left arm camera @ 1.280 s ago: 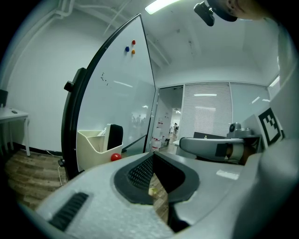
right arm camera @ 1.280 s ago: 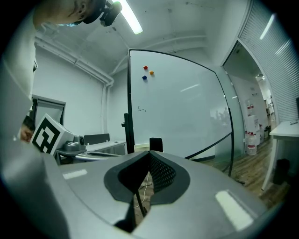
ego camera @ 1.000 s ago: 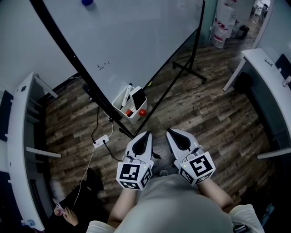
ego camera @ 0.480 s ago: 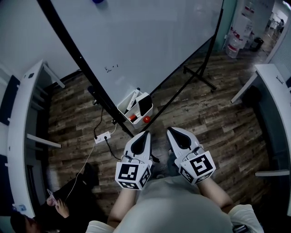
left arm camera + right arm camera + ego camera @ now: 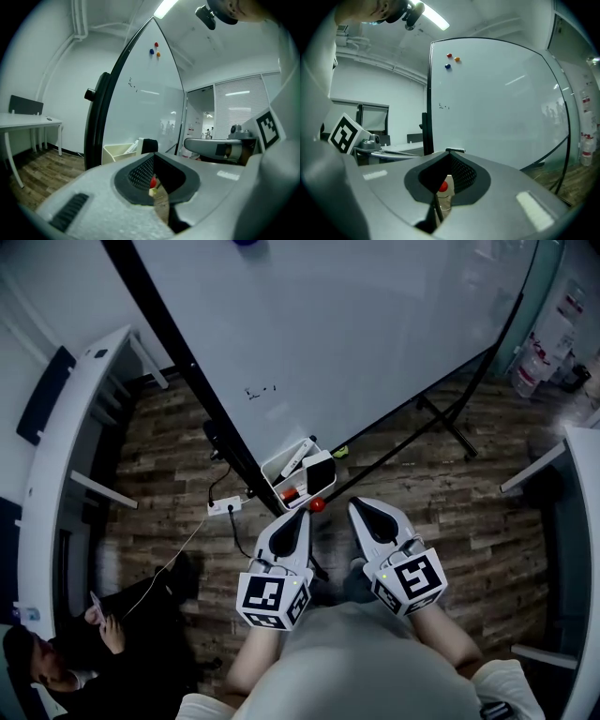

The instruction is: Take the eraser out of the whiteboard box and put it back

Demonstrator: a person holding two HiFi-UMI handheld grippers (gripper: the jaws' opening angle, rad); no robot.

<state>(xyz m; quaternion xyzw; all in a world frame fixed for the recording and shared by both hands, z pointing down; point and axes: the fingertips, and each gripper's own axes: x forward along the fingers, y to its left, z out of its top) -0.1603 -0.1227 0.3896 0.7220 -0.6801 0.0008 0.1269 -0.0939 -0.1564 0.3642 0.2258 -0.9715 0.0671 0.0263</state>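
The white whiteboard box (image 5: pixel 284 472) hangs at the lower edge of the whiteboard (image 5: pixel 356 324), with a black-topped eraser (image 5: pixel 320 467) and markers standing in it. A small red ball (image 5: pixel 318 505) sits just below the box. My left gripper (image 5: pixel 299 517) is shut and empty, its tip just short of the box. My right gripper (image 5: pixel 360 507) is also shut and empty, to the right of the box. In the left gripper view the box (image 5: pixel 118 151) and eraser (image 5: pixel 149 145) stand ahead past the closed jaws. The right gripper view faces the whiteboard (image 5: pixel 501 103), with the red ball (image 5: pixel 443 187) seen in its jaw notch.
The whiteboard stands on a black wheeled frame (image 5: pixel 441 418). A power strip (image 5: pixel 225 506) and cable lie on the wood floor to the left. White desks run along the left (image 5: pixel 66 446) and right (image 5: pixel 583 465). A seated person (image 5: pixel 66 662) is at lower left.
Both grippers have moved forward toward the whiteboard. The box and eraser now lie much closer to their tips. Both stay shut.
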